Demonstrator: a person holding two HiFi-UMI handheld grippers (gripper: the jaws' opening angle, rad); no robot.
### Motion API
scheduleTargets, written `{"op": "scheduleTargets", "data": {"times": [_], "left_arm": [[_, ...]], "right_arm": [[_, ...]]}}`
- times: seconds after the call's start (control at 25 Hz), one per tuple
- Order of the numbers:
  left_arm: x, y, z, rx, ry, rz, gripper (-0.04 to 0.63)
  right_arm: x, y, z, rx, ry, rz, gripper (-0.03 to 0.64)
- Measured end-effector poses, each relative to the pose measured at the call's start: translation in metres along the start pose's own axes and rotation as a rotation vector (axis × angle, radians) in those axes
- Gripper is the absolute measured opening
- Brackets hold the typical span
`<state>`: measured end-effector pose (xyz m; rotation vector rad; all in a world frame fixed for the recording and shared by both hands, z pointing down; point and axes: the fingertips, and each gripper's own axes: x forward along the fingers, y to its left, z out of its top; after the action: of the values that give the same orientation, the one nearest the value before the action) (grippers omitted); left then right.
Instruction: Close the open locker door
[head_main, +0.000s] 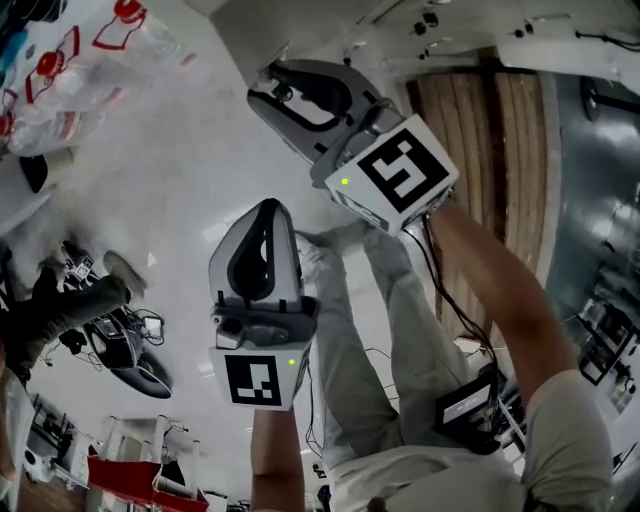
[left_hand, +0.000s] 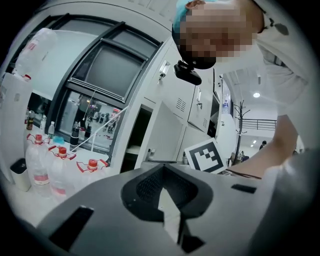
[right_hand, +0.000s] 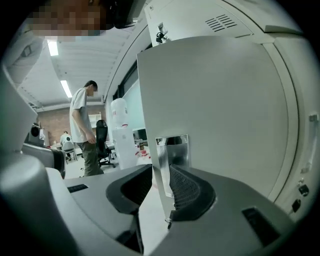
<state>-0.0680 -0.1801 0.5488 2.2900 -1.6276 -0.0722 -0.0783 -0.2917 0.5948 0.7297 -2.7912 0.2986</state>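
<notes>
Grips the free edge of the locker door (right_hand: 225, 110) with the right tool (right_hand: 160, 195), pressing one pad on the metal latch plate (right_hand: 172, 155) and tucking the other behind the edge, as far as can be judged. Finds that door standing open across the centre and right of the right gripper view. Holds the left tool (left_hand: 167, 200) shut and empty, low in its own view, aimed toward the bank of lockers (left_hand: 195, 105).

Could slip off: thin edge, smooth plate, shallow bite, so swinging out of line with the hinge arc probably peels the pads away. Could pinch too: keeping hold round the edge to the very end likely traps the inner pad between door and frame. Could slam and bounce back if shoved hard, leaving the latch unengaged. Could snag the cable (head_main: 450, 300) trailing along the forearm at right of the head view.

Has open floor at left of the right gripper view, with a standing person (right_hand: 85, 130) and a water dispenser (right_hand: 120, 130) well apart from the door. Shows what looks like the dark open compartment (left_hand: 137, 135) left of centre in the left gripper view, and water bottles (left_hand: 55, 170) at lower left, probably clear of the swing.
</notes>
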Motion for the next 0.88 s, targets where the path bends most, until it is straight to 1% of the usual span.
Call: {"op": "scheduleTargets", "data": {"times": [0.12, 0.28, 0.44, 0.76, 0.88], "left_arm": [[0.009, 0.006, 0.002, -0.020, -0.010, 0.008, 0.008], [0.015, 0.023, 0.009, -0.018, -0.050, 0.025, 0.008], [0.010, 0.038, 0.005, -0.049, -0.033, 0.031, 0.008], [0.003, 0.064, 0.002, -0.060, -0.031, 0.065, 0.008], [0.004, 0.072, 0.008, -0.048, -0.052, 0.072, 0.008]], "right_arm": [[0.010, -0.016, 0.004, -0.009, 0.006, -0.038, 0.115], [0.029, -0.030, 0.009, 0.026, 0.011, -0.093, 0.115], [0.047, -0.035, 0.016, 0.007, 0.010, -0.126, 0.115], [0.067, -0.051, 0.024, 0.010, -0.004, -0.189, 0.117], [0.072, -0.060, 0.028, 0.012, 0.002, -0.209, 0.125]]}}
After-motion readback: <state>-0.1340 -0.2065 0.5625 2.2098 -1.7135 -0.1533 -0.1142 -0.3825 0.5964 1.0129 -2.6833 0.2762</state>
